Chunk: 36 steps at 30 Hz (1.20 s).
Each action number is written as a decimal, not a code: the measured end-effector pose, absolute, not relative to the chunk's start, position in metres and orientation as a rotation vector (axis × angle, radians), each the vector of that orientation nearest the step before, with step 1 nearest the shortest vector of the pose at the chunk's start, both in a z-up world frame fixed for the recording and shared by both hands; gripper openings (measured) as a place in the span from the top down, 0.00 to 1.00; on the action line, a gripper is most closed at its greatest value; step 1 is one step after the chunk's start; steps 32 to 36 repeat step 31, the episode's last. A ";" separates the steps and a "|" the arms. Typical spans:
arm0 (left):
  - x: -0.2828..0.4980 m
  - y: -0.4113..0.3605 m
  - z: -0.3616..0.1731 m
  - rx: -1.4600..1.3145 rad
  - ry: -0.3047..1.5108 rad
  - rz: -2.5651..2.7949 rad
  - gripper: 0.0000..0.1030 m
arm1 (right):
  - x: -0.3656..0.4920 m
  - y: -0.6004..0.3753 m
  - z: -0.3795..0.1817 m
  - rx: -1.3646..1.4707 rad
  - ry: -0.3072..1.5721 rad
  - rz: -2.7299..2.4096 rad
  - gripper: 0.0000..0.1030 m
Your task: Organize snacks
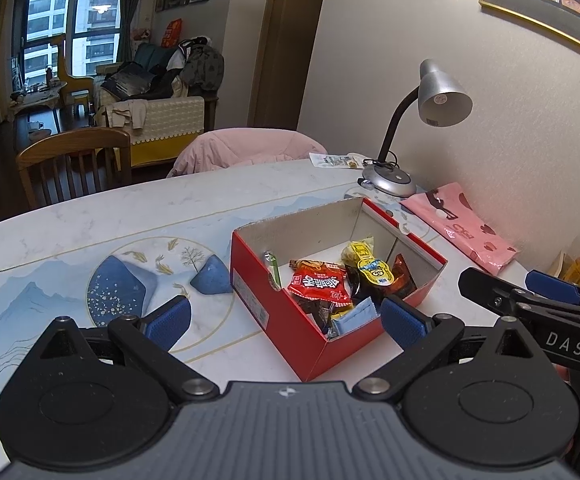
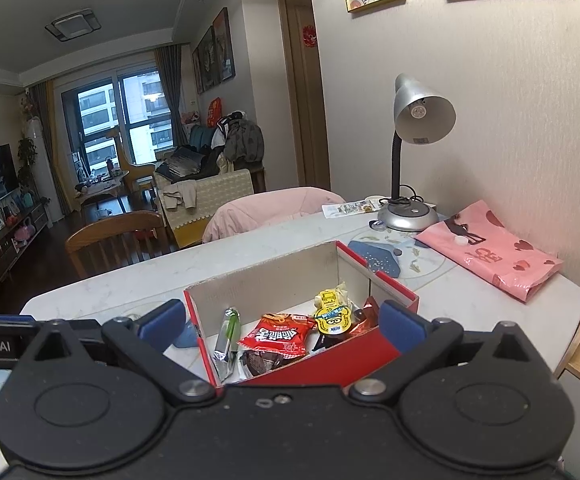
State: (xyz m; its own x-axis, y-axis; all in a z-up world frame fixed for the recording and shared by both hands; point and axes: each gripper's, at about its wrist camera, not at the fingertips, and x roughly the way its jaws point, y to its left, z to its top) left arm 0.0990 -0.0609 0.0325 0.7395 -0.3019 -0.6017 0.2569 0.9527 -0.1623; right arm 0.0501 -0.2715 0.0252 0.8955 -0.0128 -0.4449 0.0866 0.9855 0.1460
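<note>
Table: marble top (image 1: 89, 216) with blue mountain print, lamp (image 1: 430, 120) at the wall
Box: red carton (image 1: 290, 320) mid-table, snacks inside
Snacks: red packet (image 1: 320, 284), yellow pouch (image 2: 332, 314)
Left gripper (image 1: 285, 320): fingers spread wide, empty
Right gripper (image 2: 281, 322): same, released, nothing held

Open red box (image 1: 285, 316) on table holds assorted snack pkts (image 1: 318, 285), loosely piled.
</note>
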 end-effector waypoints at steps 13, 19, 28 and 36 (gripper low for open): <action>0.098 -0.060 0.037 -0.057 0.649 -0.325 0.01 | 0.049 -0.271 0.025 0.166 0.453 -0.065 0.00; 0.096 -0.059 0.037 -0.052 0.649 -0.339 0.01 | 0.049 -0.270 0.025 0.167 0.456 -0.066 0.00; 0.097 -0.054 0.034 -0.062 0.670 -0.329 0.01 | 0.049 -0.265 0.022 0.163 0.468 -0.060 0.00; 0.095 -0.049 0.032 -0.066 0.674 -0.320 0.01 | 0.049 -0.260 0.020 0.161 0.475 -0.050 0.00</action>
